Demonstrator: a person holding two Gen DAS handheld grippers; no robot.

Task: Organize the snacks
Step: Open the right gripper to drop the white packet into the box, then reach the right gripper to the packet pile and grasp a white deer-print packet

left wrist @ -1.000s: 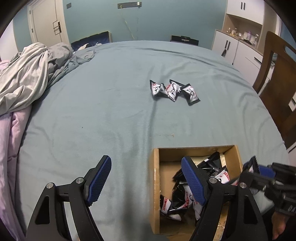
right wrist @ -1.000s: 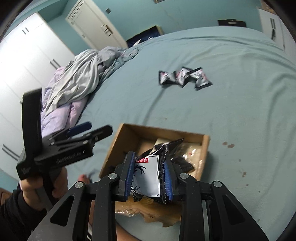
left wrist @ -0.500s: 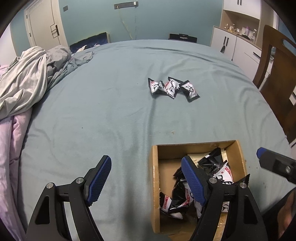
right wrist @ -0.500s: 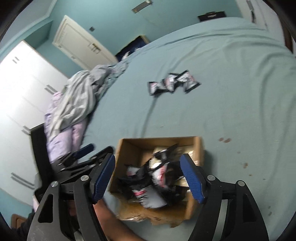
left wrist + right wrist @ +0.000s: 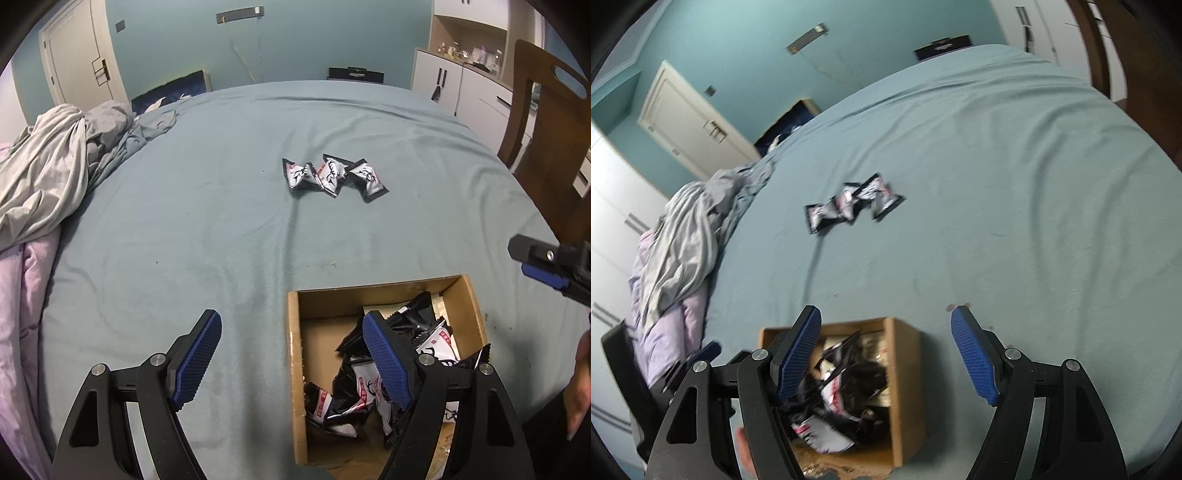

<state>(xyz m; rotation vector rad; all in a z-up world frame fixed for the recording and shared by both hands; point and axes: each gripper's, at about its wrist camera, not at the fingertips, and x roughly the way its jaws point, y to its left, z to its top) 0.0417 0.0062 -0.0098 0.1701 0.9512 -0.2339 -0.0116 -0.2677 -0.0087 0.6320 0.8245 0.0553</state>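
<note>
**Snack packets: one just dropped in box, three left on bed**

Snack packets (image 5: 388, 373) fill the cardboard box (image 5: 295, 373). A second ago the right gripper (image 5: 886, 360) was clamped on a packet over the box; now its jaws are spread wide with nothing between them, so that packet reads as delivered. Left gripper (image 5: 291, 360) jaws also wide apart, empty, straddling the box's left wall. Three loose packets (image 5: 334, 177) lie clustered, touching each other, mid-bed (image 5: 184, 221), well ahead of both jaws. Right view is motion-blurred. Likely next: reach for the cluster.
</note>
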